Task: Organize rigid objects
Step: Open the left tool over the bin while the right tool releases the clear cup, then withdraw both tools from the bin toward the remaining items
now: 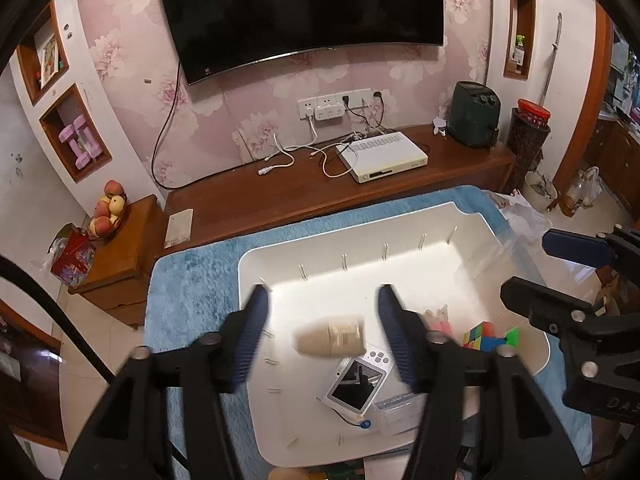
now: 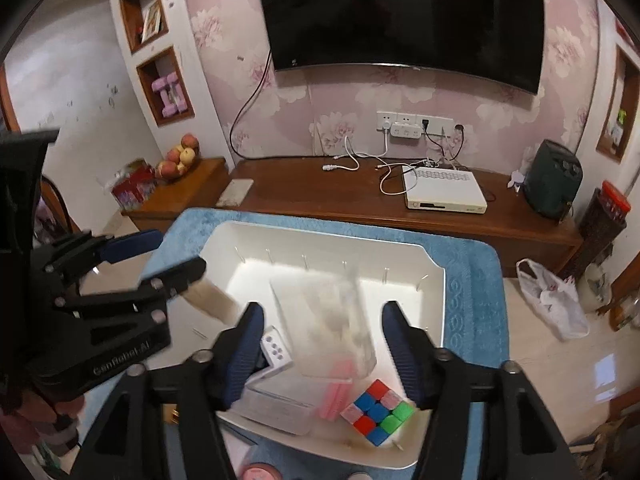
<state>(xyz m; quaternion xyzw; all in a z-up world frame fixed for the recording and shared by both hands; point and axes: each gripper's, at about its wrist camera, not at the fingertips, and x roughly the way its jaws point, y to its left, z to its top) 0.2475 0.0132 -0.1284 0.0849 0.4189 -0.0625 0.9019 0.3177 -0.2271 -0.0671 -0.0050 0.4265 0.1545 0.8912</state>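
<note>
Left tongs (image 1: 320, 328) spread, paper cups (image 1: 330, 338) dropping free at centre frame. Right tongs (image 2: 320, 340) spread too, clear box (image 2: 324, 320) falling. Either could bounce off the white tray (image 1: 360, 236) and crack the camera (image 1: 354, 384).

Pink floral wall (image 1: 120, 40), TV (image 1: 300, 8), wood cabinet (image 1: 320, 196).

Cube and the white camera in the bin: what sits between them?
A pink item lies between the camera and the cube, beside a clear plastic box; the right wrist view shows it.
</note>
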